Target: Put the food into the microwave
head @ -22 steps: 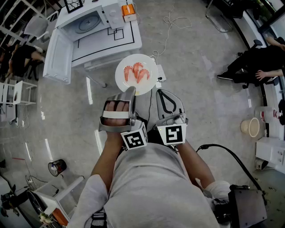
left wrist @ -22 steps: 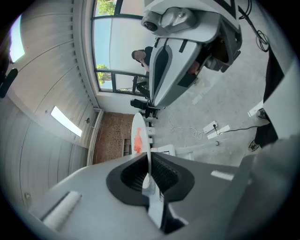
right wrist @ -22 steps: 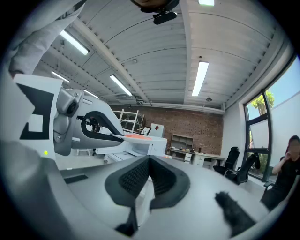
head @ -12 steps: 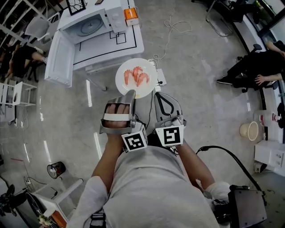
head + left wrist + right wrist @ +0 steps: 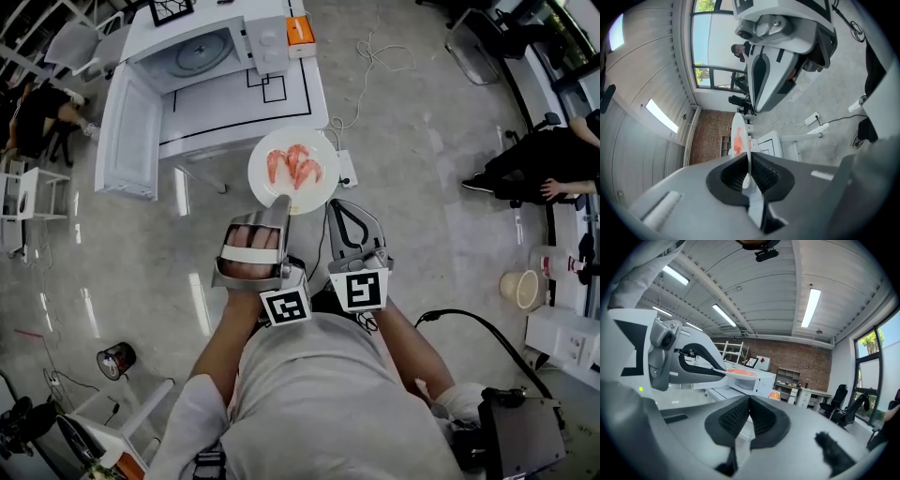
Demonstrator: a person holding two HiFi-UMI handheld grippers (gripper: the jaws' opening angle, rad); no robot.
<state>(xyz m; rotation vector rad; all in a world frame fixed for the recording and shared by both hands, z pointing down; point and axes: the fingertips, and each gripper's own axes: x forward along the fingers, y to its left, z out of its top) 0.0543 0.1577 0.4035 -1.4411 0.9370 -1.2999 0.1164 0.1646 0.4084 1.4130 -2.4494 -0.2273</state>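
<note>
A person in a grey shirt, seen from above, carries a round white plate of pink-orange shrimp over a grey polished floor. The left gripper, at the centre of the head view, has its jaws clamped on the plate's near rim. Its own view shows the two ribbed black pads closed on the thin white edge. There the plate appears edge-on, running up the middle of the frame with the shrimp on its left face.

The right gripper sits just to the right, clear of the plate. Its jaws are pressed together with nothing between them, as its own view shows. At the left of that view, the left gripper holds the plate level in front of the white microwave oven.

In the head view the plate hangs in the upper middle of the frame, just below the near edge of a white table marked with black lines. The microwave oven stands at the table's far end, in the upper left, well apart from the plate. Its door is swung wide open to the left and its glass turntable is bare. A small orange box sits against the oven's right side. A white power strip lies on the floor just right of the plate.
</note>
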